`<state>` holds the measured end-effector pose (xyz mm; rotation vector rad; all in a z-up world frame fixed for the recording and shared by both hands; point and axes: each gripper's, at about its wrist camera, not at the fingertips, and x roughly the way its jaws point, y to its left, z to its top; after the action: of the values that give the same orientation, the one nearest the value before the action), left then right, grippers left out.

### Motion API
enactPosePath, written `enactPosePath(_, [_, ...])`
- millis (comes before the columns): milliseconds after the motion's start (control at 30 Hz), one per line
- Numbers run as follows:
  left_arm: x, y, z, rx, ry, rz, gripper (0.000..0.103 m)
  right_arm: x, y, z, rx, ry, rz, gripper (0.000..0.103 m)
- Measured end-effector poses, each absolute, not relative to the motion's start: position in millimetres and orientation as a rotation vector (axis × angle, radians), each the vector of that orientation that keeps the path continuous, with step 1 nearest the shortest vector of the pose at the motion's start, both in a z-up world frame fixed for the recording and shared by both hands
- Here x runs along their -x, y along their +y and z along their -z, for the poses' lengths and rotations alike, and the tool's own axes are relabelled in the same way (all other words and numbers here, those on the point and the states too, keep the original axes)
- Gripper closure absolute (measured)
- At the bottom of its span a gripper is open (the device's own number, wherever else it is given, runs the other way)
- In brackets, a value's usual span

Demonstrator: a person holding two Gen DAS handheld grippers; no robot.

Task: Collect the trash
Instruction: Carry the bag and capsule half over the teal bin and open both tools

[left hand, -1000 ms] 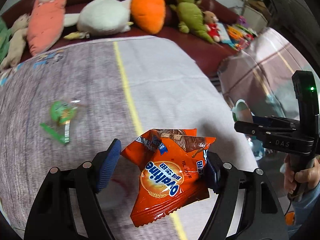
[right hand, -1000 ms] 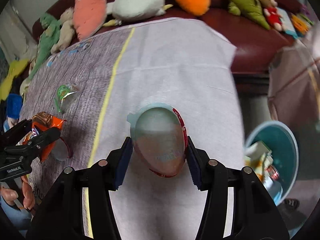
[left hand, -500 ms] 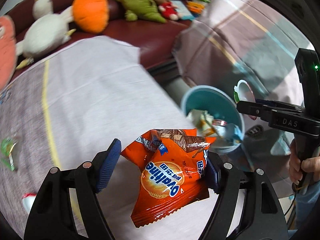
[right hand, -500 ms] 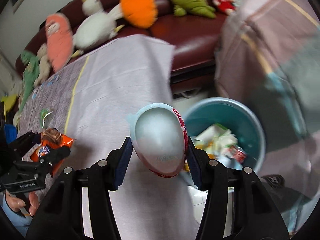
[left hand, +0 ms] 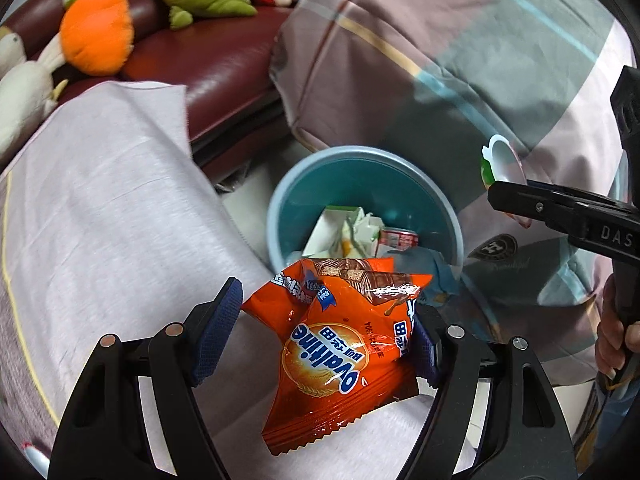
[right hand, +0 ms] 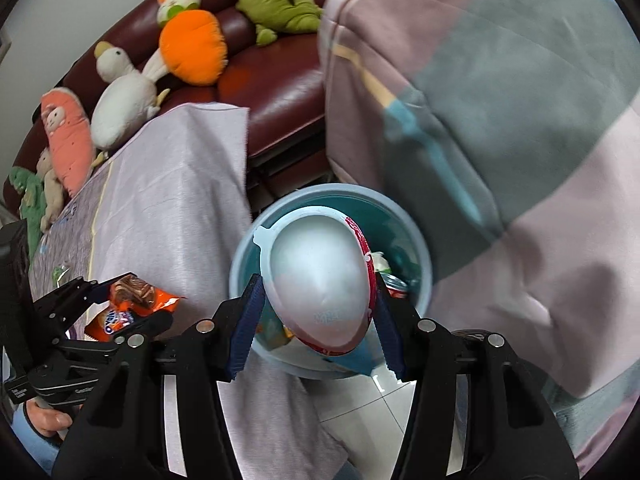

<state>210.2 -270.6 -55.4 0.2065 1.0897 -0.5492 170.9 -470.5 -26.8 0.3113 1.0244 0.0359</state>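
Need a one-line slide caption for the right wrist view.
Right gripper holds an empty plastic cup above the blue bin; the left gripper brings an orange snack wrapper.

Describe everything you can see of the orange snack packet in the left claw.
The orange snack packet is a glossy, crinkled foil-like wrapper with blue Ovaltine lettering, a chocolate-bar picture near its top and a zigzag-cut bottom edge. It looks sealed and slightly puffed. It hangs tilted in the left claw, its right edge against the right pad; the left pad stands apart. It is in the air above the cloth's edge, just short of the blue bin.
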Motion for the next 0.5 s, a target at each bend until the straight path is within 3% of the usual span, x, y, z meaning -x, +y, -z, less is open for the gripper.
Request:
enactPosePath(267, [-227.2,-290.8,77.0,-0.218,1.133,0.577,0.025,-178.9,-484.7,41.6,-0.325,1.048,-0.021,0.052])
enactPosePath(400, [-230.4,-299.5,82.4,-0.243,1.130,0.564,0.014,-181.6,-488.9,43.3,-0.330,1.049,-0.016,0.052])
enactPosePath(500, [-231.5,-299.4,83.5,-0.252,1.124,0.548,0.012,-184.2,-490.1,44.8,-0.329,1.054,-0.015,0.052])
